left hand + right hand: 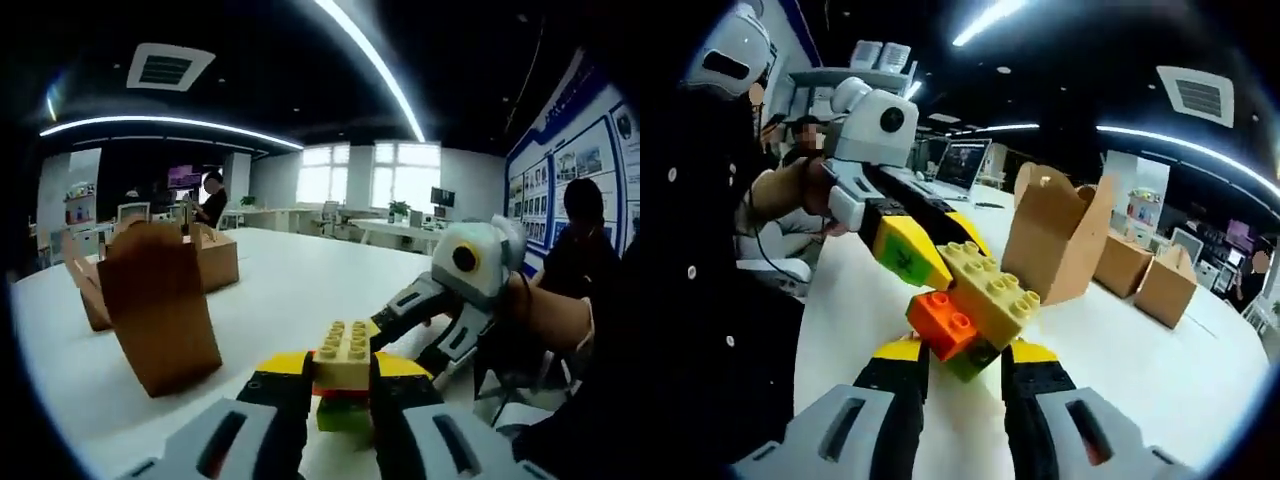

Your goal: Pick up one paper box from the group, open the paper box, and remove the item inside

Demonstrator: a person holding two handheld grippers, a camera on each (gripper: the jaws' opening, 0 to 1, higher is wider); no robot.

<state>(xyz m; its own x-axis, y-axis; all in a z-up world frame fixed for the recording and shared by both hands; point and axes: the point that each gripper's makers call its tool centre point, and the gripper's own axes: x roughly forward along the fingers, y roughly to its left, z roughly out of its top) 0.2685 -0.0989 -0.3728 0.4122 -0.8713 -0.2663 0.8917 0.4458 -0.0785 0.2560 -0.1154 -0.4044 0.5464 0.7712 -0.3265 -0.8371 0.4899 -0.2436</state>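
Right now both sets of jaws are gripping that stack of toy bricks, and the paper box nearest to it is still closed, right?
Not quite: the nearest paper box is open, its top flaps standing up, as the right gripper view shows. The rest holds: the left gripper and the right gripper both hold the toy brick stack above the white table.

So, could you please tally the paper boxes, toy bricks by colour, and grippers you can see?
Paper boxes: 3 (open one, two behind)
Yellow bricks: 1
Orange bricks: 1
Green bricks: 1
Grippers: 2 (left, right)
Total: 8
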